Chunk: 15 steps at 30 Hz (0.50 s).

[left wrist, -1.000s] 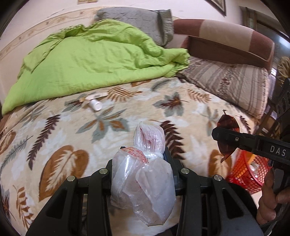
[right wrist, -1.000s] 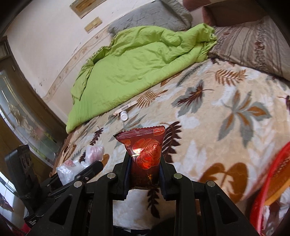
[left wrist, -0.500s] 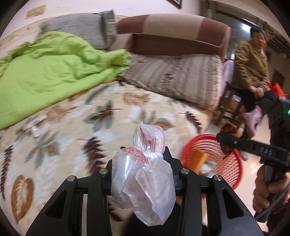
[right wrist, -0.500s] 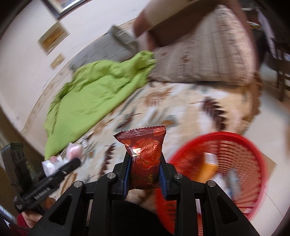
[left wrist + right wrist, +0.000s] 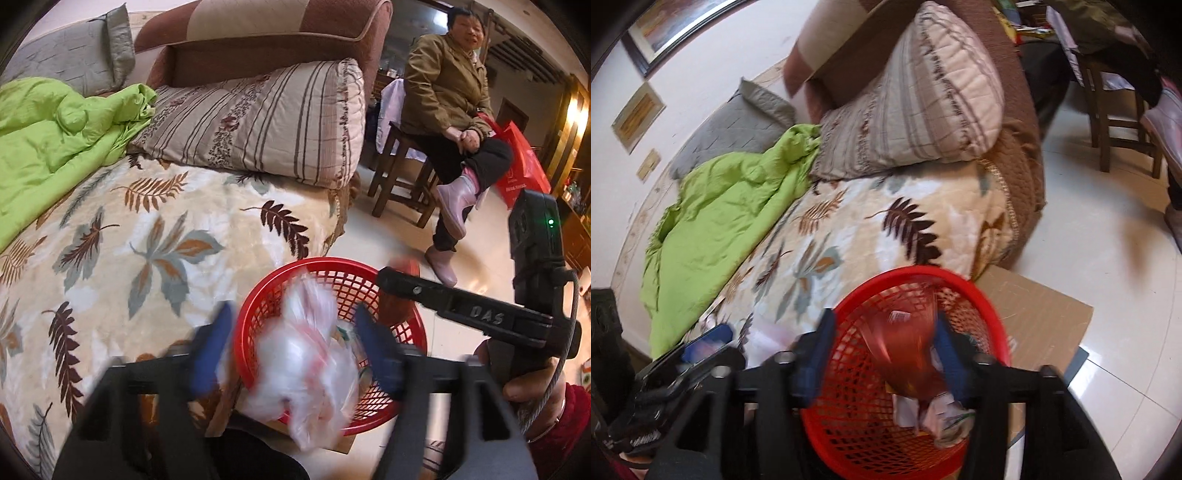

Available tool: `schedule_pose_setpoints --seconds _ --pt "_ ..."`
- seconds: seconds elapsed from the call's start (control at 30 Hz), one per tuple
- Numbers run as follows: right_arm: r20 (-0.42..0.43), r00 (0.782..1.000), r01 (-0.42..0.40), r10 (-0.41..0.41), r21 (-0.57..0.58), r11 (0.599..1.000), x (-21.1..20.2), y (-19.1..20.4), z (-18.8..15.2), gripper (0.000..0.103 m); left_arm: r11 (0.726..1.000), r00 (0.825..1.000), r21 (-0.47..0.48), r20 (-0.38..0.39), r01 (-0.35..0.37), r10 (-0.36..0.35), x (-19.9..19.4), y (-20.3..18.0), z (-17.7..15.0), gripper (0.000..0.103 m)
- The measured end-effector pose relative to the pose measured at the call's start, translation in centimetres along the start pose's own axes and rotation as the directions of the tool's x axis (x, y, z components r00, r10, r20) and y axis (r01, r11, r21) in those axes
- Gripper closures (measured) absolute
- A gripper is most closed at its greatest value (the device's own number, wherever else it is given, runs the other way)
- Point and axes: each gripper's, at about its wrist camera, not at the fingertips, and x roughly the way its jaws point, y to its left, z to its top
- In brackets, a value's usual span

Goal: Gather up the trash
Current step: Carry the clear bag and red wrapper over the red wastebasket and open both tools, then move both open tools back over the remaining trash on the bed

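Observation:
A red mesh basket stands on the floor beside the bed. My left gripper hangs open over it, blue pads spread wide. A crumpled clear plastic bag is blurred and loose between the jaws, above the basket. My right gripper is open too, and the dark red snack wrapper shows as a blur between its pads, over the basket. In the left wrist view the right gripper reaches in from the right with the wrapper below its tip. Paper scraps lie in the basket.
The bed's leaf-print blanket carries a green quilt and a striped pillow. A person sits on a wooden stool across the pale tiled floor. Flat cardboard lies under the basket.
Both grippers swung from over the bed to above the red basket. Both jaws have opened, and the plastic bag and the red wrapper have come loose.

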Motion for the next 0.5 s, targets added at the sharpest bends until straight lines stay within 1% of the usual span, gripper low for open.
schedule_pose_setpoints --seconds 0.07,0.1,0.2,0.27,0.37,0.47,0.5 --pt "0.005 1.000 0.004 -0.004 -0.009 1.000 -0.1 -0.1 0.2 0.041 1.000 1.000 -0.012 0.006 0.006 -0.006 -0.3 0.7 0.0 0.028" --pt "0.011 1.000 0.003 -0.003 -0.013 1.000 -0.1 0.0 0.4 0.041 1.000 1.000 -0.018 0.011 -0.003 0.003 -0.6 1.1 0.0 0.028" --pt "0.015 0.999 -0.037 0.037 -0.037 0.999 0.2 1.2 0.8 0.041 0.998 0.998 -0.054 0.040 -0.038 0.040 -2.0 3.1 -0.1 0.028" --pt "0.004 0.997 -0.071 0.071 -0.054 0.996 0.8 2.7 1.1 0.041 0.994 0.997 -0.088 0.051 -0.058 0.063 -3.1 4.9 -0.3 0.028" --pt "-0.027 0.992 -0.129 0.127 -0.105 0.986 2.2 5.9 1.2 0.041 0.981 0.989 -0.153 0.066 -0.120 0.131 -4.9 8.6 -0.8 0.028" --pt "-0.065 0.981 -0.192 0.184 -0.159 0.968 3.8 9.8 1.0 0.041 0.958 0.978 -0.225 0.067 -0.179 0.198 -6.5 13.1 -1.6 0.028" --pt "-0.083 0.976 -0.214 0.202 -0.178 0.961 4.4 11.3 0.9 0.041 0.947 0.971 -0.246 0.067 -0.207 0.229 -7.2 14.8 -1.9 0.028"
